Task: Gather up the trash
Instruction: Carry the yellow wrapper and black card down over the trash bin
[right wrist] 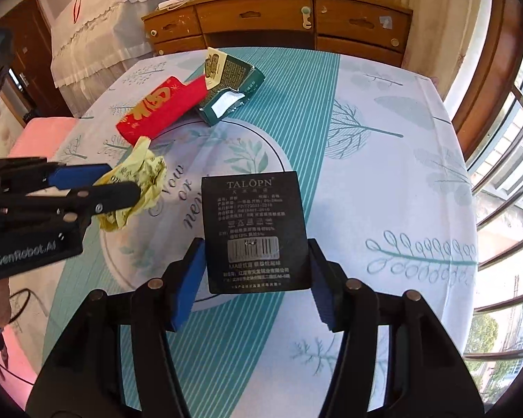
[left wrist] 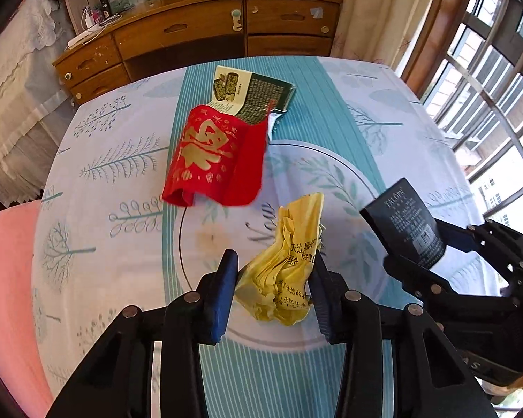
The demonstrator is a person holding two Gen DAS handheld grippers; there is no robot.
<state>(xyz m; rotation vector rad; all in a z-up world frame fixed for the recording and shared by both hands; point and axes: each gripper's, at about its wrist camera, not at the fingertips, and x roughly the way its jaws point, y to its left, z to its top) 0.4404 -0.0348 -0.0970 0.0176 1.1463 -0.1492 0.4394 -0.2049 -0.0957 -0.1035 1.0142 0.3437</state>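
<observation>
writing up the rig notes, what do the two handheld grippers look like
Both match: the left gripper and right gripper are matte black linkage frames with round silver pivot pins and flat blue pads lining their fingers. The left one's black body carries white "GenRobot.AI" lettering. No cables or sleeves show.

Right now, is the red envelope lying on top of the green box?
Yes, the red envelope overlaps the near end of the green box, covering part of it.

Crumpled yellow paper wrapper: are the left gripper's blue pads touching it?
Touching. The left wrist view shows both blue pads of the left gripper pressed into the crumpled yellow paper wrapper, no gap either side.
</observation>
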